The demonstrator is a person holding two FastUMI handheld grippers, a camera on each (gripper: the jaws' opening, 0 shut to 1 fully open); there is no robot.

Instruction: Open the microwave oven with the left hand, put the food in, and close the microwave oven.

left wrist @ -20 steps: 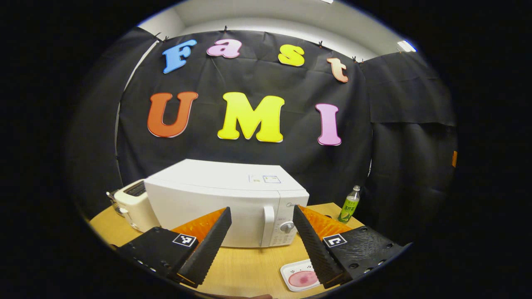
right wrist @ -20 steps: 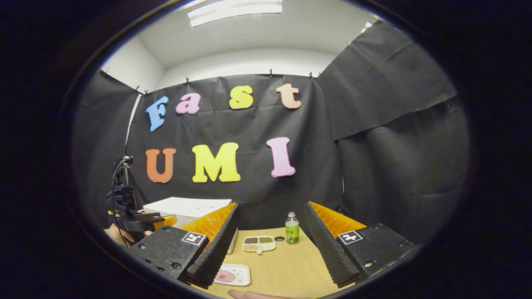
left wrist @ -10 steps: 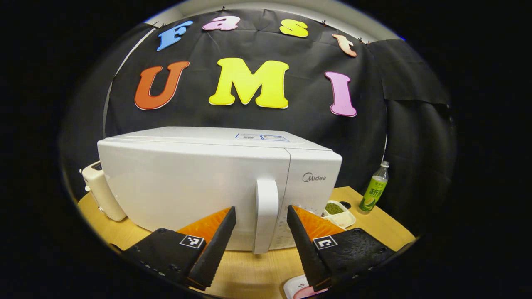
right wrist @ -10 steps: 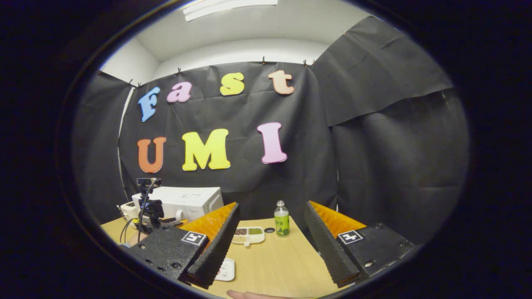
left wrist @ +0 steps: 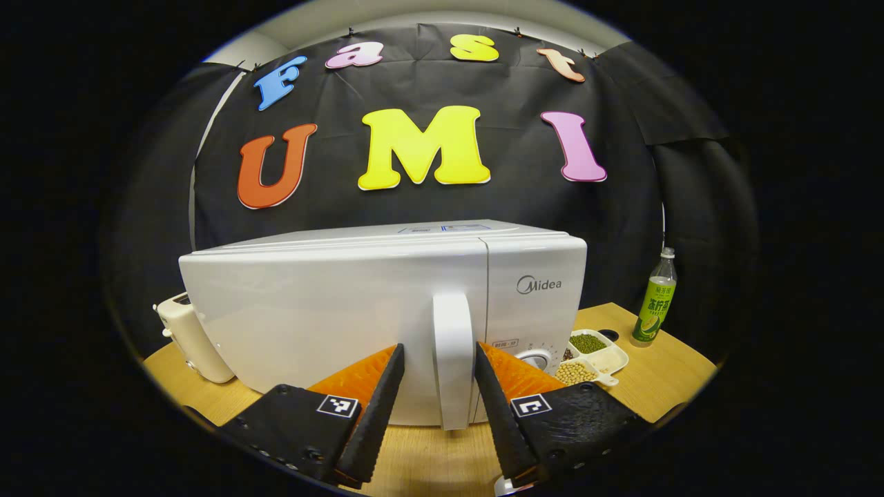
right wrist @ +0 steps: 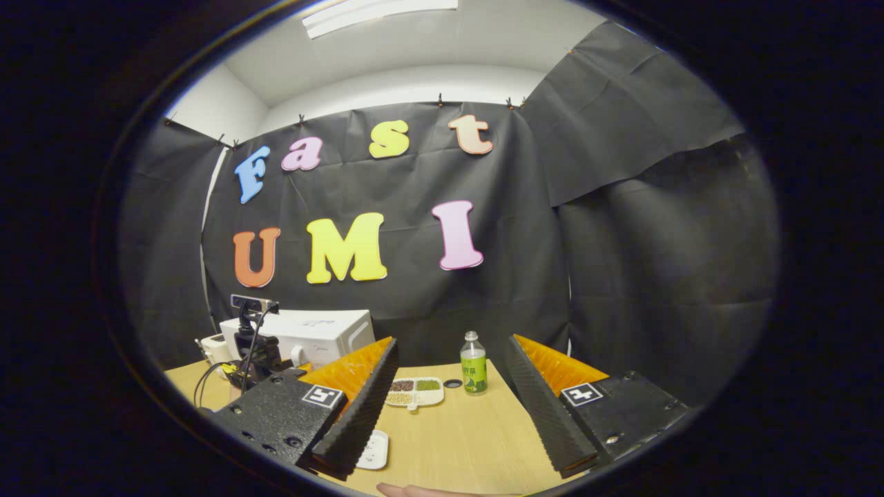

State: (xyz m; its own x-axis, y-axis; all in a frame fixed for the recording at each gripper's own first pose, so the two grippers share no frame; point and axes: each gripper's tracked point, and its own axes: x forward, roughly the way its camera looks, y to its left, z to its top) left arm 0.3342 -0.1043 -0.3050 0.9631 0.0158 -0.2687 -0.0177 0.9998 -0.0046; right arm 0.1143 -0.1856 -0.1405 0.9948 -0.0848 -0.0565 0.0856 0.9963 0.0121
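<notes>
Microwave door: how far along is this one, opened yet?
Nothing is finished. The microwave door is shut. In hand: the left gripper straddles the door handle, fingers open on either side, no squeeze visible. Left: grip, pull open, put the food in, close. The right gripper is open and empty over the table, near a plate.

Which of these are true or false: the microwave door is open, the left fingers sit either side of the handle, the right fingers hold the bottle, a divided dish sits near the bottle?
1. The microwave door is open. False: it is shut flush.
2. The left gripper has one finger on each side of the door handle. True.
3. The right gripper holds the green bottle. False: it is open and empty, and the bottle stands apart on the table.
4. A divided dish lies beside the bottle. True.
</notes>
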